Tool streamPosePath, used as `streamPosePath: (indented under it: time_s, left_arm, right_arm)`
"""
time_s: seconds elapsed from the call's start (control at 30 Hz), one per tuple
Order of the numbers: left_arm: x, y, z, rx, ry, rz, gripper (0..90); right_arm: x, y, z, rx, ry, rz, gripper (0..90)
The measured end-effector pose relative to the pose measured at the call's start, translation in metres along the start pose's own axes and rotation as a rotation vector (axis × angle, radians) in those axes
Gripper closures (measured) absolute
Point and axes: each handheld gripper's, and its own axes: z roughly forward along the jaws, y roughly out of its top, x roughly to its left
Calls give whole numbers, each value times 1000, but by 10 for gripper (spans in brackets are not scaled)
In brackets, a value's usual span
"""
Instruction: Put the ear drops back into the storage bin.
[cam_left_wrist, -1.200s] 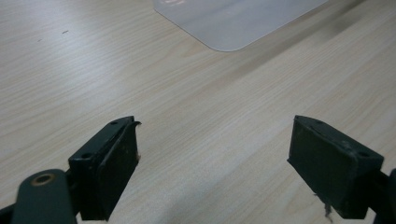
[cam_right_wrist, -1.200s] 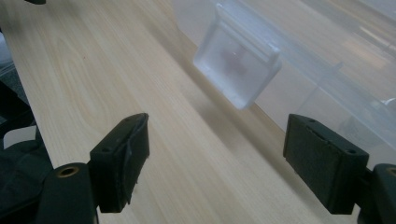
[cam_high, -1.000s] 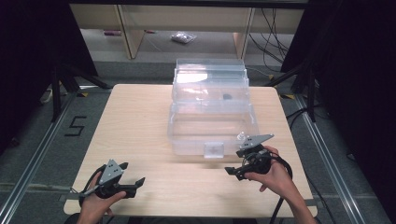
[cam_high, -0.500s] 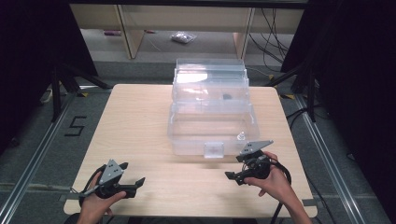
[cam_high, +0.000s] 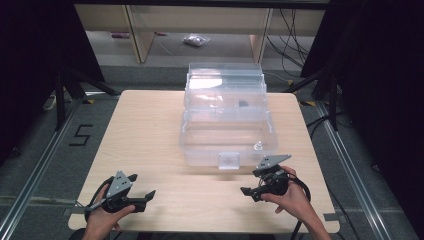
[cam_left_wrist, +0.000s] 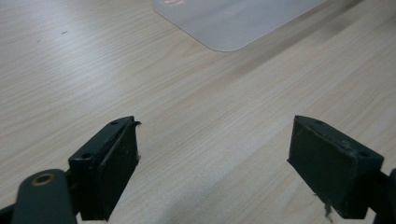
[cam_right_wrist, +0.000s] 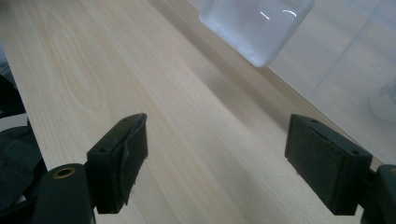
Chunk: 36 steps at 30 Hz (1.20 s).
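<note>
Clear box (cam_high: 227, 117) sits mid-desk toward the far edge, latch tab (cam_high: 229, 160) facing you. Both your tongs are spread wide, nothing between the pads. Right tongs (cam_high: 256, 182) hover near the front right corner of the desk (cam_high: 150, 130), just beside the box's near right corner, not touching; in the right gripper view the latch tab (cam_right_wrist: 254, 28) is cut off at the top and the box wall (cam_right_wrist: 345, 65) is a blur. Left tongs (cam_high: 141, 187) are near the front left corner, well apart from the box; in the left gripper view a rounded clear corner (cam_left_wrist: 233, 21) shows, top cut off. Small items inside the box: too small to tell.
</note>
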Motion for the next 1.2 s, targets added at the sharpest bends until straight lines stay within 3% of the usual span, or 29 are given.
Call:
streamPosePath:
  time_s: [0.1, 0.23, 0.27, 0.43, 0.5, 0.67, 0.77, 0.87, 0.9, 1.07, 1.13, 1.17, 1.2]
  left_arm:
    - [0, 0, 0, 1, 0, 2, 153]
    - [0, 0, 0, 1, 0, 4, 153]
    - [0, 0, 0, 1, 0, 3, 153]
    - [0, 0, 0, 1, 0, 3, 153]
    - [0, 0, 0, 0, -2, 1, 153]
    - [-1, 0, 0, 0, 1, 3, 153]
    - [-1, 0, 0, 0, 0, 3, 153]
    - [-1, 0, 0, 0, 0, 3, 153]
    - [-1, 0, 0, 1, 0, 3, 153]
    - [-1, 0, 0, -5, -1, -1, 153]
    - [-1, 0, 0, -5, -1, -2, 153]
    - [-1, 0, 0, -5, -1, -2, 153]
    - [-1, 0, 0, -5, -1, -2, 153]
  right_arm:
    - [2, -3, 1, -9, -7, 39, 211]
    - [2, -6, 1, -2, -9, 34, 209]
    - [4, -7, 2, -7, -5, 57, 208]
    - [4, -12, -1, -14, -3, 27, 200]
    - [5, -15, 0, -25, -17, 47, 194]
    - [6, -20, 0, -20, -22, 41, 185]
    - [8, -24, 0, -52, -28, 20, 168]
    - [10, -27, -1, -38, -28, 26, 165]
    - [8, -28, 0, -56, -32, 2, 165]
    - [8, -36, -1, -48, -38, 18, 164]
    - [7, -37, -1, -59, -45, -3, 164]
    - [7, -39, -2, -46, -44, 25, 165]
    - [7, -40, -1, -53, -49, 19, 165]
